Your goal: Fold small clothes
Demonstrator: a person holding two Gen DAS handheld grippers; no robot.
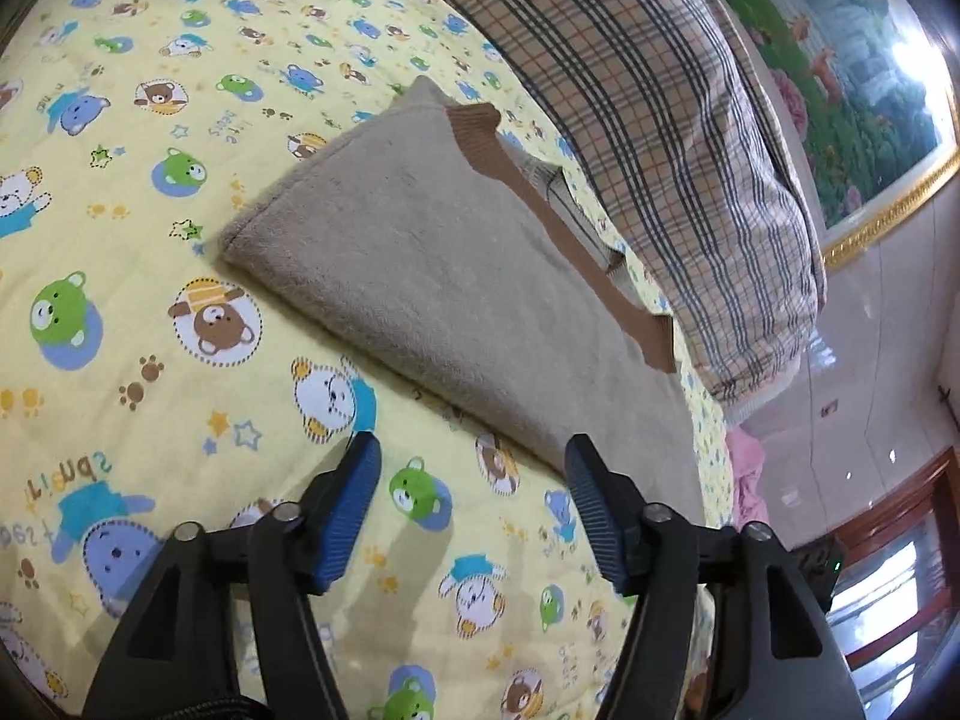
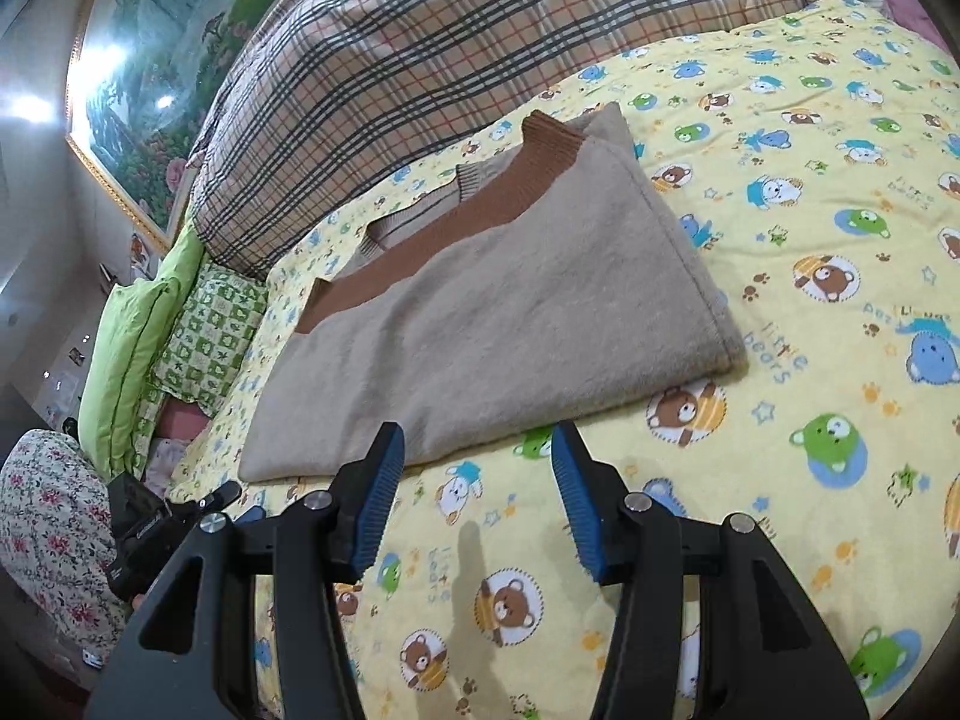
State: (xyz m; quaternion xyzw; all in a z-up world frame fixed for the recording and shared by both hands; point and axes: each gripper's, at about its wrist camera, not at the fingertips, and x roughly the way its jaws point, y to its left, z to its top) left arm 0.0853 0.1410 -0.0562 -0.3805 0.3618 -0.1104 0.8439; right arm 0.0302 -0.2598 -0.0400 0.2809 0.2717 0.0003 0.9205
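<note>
Folded beige sweater [image 2: 498, 312], brown-trimmed

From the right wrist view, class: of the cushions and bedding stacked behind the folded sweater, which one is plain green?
The plain lime-green pillow, standing at the far left. The cushion beside it is green-and-white checked; the quilt is plaid.

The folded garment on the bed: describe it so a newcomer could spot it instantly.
Start at the yellow bear-print sheet covering the bed; the plaid quilt is bunched along its far side. Between that quilt and the two open grippers lies the beige sweater, folded flat. It is the only plain, unpatterned fabric there, edged with a brown ribbed band.
</note>
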